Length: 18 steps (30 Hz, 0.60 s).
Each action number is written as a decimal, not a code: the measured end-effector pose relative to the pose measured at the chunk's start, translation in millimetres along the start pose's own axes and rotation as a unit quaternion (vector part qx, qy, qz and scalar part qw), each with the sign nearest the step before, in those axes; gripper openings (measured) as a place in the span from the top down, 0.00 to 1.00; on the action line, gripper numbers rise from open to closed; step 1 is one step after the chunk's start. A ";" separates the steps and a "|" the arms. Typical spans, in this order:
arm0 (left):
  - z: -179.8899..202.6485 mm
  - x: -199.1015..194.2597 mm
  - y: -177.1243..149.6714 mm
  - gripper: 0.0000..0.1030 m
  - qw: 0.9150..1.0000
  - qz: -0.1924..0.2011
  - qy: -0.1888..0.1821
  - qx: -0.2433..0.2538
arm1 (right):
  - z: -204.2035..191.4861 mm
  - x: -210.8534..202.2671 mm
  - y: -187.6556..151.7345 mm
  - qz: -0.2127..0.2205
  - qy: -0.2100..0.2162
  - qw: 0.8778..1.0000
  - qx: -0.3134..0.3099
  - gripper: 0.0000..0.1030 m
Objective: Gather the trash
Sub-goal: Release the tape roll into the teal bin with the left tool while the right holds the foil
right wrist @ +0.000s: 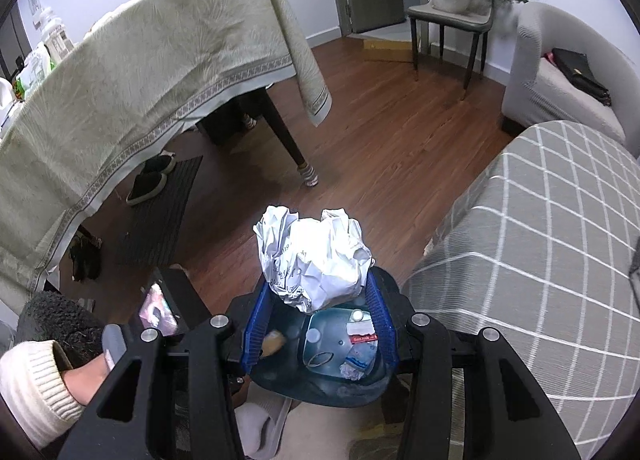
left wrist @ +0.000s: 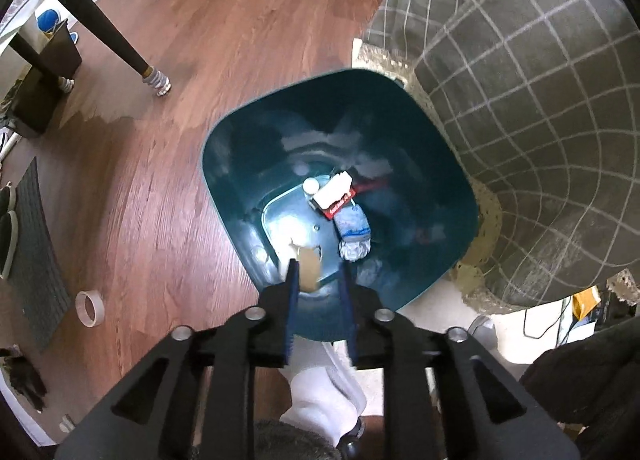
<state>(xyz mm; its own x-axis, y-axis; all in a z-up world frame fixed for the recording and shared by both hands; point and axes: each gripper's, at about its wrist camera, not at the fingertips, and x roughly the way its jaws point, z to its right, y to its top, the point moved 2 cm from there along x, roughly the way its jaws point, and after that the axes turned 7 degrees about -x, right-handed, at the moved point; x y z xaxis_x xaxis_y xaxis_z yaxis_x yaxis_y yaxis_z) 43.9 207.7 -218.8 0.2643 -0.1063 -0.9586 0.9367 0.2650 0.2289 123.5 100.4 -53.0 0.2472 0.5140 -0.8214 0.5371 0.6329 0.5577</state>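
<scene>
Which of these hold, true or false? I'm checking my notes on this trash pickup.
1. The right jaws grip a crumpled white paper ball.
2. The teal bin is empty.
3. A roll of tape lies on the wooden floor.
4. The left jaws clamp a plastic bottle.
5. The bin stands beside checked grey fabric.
1. True: the right gripper is shut on the crumpled white paper ball.
2. False: the teal plastic bin holds a crushed plastic bottle, a red-and-white packet and other scraps.
3. True: the pale tape roll lies on the wooden floor.
4. False: the left gripper is open above the bin, a tan paper scrap loose at one finger.
5. True: the checked grey fabric adjoins it.
</scene>
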 end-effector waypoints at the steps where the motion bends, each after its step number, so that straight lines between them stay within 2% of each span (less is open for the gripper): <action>1: -0.9 -2.1 0.5 0.69 1.000 0.004 -0.003 -0.001 | -0.9 2.2 0.1 -0.002 0.000 1.000 -0.001 0.54; 5: -3.8 -10.9 2.6 0.57 1.000 0.019 -0.007 -0.004 | -4.9 14.5 -1.2 -0.017 -0.002 1.000 -0.005 0.54; 8: -5.5 -21.1 4.8 0.50 0.999 0.047 0.012 0.004 | -5.5 24.2 -4.1 -0.031 -0.004 0.999 -0.006 0.54; 18: -21.9 -65.8 17.0 0.53 0.992 0.120 -0.010 -0.022 | -14.8 55.8 -15.0 -0.074 -0.007 0.997 -0.015 0.54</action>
<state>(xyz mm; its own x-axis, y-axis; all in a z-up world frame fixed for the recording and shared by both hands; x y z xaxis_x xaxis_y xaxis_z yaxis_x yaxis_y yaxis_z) 37.4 240.1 -155.6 0.4844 -0.0544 -0.8731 0.8350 0.3264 0.4429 117.3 128.1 -105.4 0.1791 0.4061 -0.8961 0.5438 0.7182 0.4341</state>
